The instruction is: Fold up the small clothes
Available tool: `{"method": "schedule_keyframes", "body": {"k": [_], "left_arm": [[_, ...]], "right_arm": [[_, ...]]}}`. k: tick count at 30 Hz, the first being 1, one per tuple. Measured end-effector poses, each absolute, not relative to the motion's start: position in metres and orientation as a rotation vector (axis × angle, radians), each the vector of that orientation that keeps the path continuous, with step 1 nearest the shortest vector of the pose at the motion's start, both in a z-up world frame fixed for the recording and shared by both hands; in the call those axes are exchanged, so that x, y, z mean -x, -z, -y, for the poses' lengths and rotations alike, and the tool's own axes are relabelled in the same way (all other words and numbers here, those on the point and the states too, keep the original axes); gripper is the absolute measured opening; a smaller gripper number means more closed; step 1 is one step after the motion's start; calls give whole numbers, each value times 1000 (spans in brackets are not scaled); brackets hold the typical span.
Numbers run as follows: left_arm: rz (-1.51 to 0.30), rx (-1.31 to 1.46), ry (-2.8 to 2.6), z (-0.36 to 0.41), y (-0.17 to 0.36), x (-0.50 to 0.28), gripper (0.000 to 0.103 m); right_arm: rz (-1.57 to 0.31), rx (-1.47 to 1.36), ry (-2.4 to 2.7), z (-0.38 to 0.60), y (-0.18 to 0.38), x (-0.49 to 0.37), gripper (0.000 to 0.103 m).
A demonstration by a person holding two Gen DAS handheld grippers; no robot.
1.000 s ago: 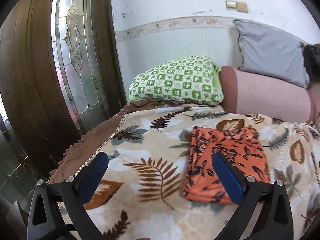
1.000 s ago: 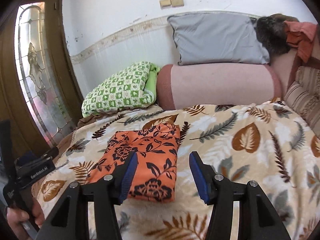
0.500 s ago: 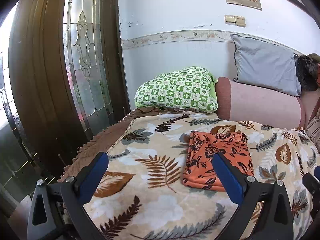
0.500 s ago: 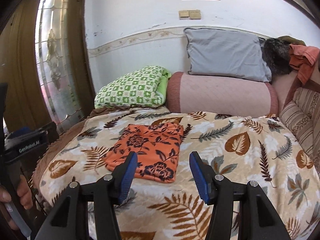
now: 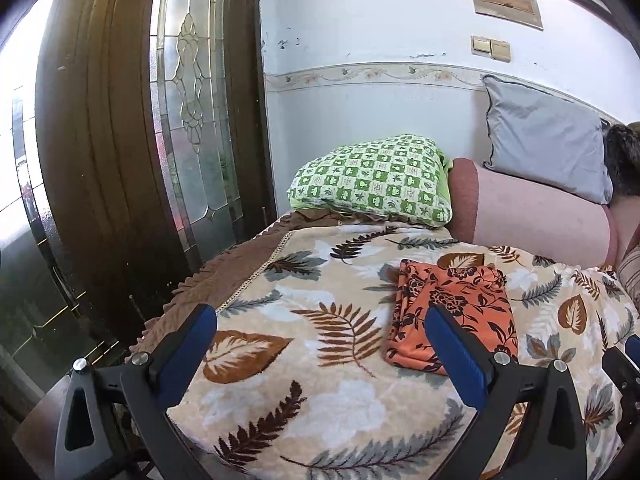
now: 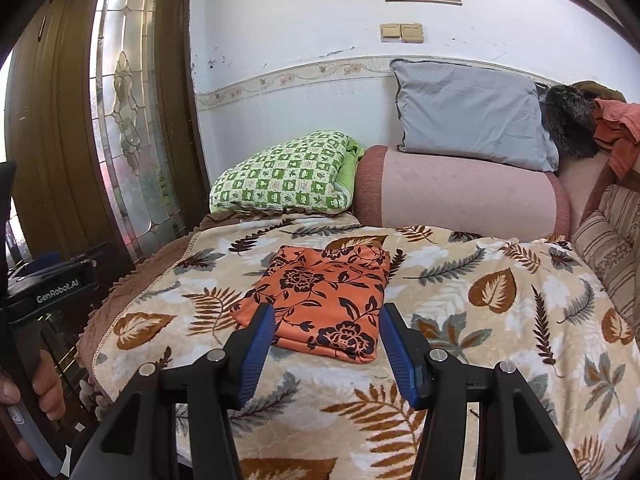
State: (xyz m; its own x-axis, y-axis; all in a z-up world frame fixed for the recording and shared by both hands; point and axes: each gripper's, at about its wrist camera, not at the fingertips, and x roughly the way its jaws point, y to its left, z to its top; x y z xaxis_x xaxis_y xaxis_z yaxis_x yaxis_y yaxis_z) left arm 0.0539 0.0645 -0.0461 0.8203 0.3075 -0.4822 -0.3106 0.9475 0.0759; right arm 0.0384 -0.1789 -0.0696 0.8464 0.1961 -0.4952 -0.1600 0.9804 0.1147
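An orange garment with a dark flower print [image 6: 324, 300] lies folded into a flat rectangle on the leaf-patterned blanket [image 6: 500, 320]. It also shows in the left wrist view [image 5: 456, 312], right of centre. My left gripper [image 5: 320, 344] is open and empty, held back near the bed's front left edge. My right gripper [image 6: 326, 344] is open and empty, in front of the garment's near edge and apart from it. The left gripper's body [image 6: 48, 288] shows at the left of the right wrist view, held by a hand.
A green checked pillow [image 6: 284, 176], a pink bolster [image 6: 460, 196] and a grey cushion [image 6: 468, 116] lie at the back by the white wall. A wooden door with stained glass [image 5: 188, 120] stands left of the bed. Striped cushions [image 6: 612, 240] sit at the right.
Both grippers have drawn back from the bed, so the folded garment looks smaller and farther away. Both stay open and empty. The garment has not moved.
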Motion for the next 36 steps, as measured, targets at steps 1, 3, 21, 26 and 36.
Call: {"method": "schedule_keyframes", "body": {"k": [1,3,21,26,36], "left_arm": [[-510,7,-331,-65,46,-53,103],[-509,9,-331,-66,45,-51,103],[-517,-13,-317,-62,47,-48,103],[-526,-19,-310,-60,49,-50,103],[-539,-32,-288,-55,51,-52,103]], "right_arm": [[-527,-72,-189,178,69,-38,58],[-524,-75,-186,178,67,-38,58],[-557,-101,-147,184,69,-40,58],[-558,-107,-146,185,69,-41,58],[-574,-91,-122,187,73,-41,58]]}}
